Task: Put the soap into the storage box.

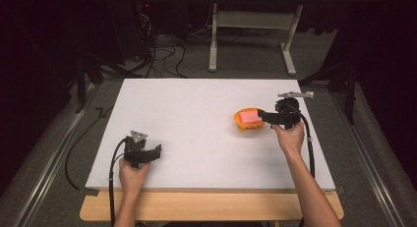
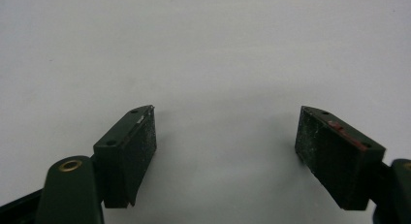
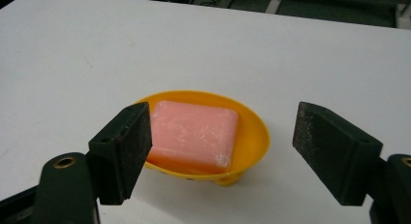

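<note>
Nearest the camera, the two forearms come up from the bottom edge of the high view, each hand wrapped around a gripper handle. The left hand [image 1: 132, 173] sits near the front edge of the white worktop [image 1: 196, 128], wrist straight, far to the left of the dish and nearer the person. Its left gripper [image 1: 156, 151] points across the board toward the dish side, and in the left gripper view the fingers [image 2: 138, 151] are spread wide with bare white surface between them, gripping nothing.

Over on the other side, the right hand [image 1: 290, 137] reaches further out, forearm angled in from the lower right, cable trailing down beside the wrist. The right gripper [image 1: 260, 117] is held just right of the yellow dish [image 1: 242, 124], pointing left at it. In the right gripper view the fingers [image 3: 128, 146] stand apart and released: one pad lies in front of the dish's near rim, the other is off to the side over bare board, neither pressing on anything.

The pink soap bar [image 3: 194, 134] lies flat inside the dish, which stands on the worktop's right half, slightly beyond the middle.
</note>
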`<act>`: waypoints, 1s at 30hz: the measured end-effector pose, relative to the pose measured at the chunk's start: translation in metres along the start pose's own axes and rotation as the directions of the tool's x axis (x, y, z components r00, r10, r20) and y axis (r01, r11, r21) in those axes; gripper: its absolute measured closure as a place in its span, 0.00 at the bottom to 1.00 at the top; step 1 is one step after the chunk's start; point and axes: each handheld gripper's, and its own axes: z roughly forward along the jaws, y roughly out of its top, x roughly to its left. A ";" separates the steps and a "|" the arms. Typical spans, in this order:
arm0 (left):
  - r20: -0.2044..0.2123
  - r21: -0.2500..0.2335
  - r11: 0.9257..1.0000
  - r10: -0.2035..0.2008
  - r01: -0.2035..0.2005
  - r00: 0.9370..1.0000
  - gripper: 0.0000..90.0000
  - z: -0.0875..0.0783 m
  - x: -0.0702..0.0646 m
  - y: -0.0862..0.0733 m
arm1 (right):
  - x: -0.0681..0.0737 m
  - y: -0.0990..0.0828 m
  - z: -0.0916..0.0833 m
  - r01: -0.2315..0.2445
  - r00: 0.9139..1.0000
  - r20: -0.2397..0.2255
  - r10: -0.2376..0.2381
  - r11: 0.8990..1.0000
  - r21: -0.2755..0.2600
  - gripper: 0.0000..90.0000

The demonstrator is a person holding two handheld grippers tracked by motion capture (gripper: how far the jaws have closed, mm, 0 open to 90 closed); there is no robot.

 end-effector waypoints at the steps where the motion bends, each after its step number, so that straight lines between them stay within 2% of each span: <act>1: 0.000 0.000 1.000 0.000 0.000 1.000 0.25 0.000 0.000 0.000 | 0.000 0.000 -0.002 0.000 1.000 0.001 0.000 1.000 -0.003 0.25; 14: 0.000 0.000 1.000 0.000 0.000 1.000 0.25 0.000 0.000 0.000 | -0.002 -0.009 -0.023 0.029 1.000 0.007 -0.029 0.999 -0.044 0.27; 30: -0.001 0.000 1.000 0.000 0.000 1.000 0.25 0.000 0.000 0.000 | -0.011 -0.030 -0.044 0.020 1.000 0.016 -0.019 0.996 -0.084 0.28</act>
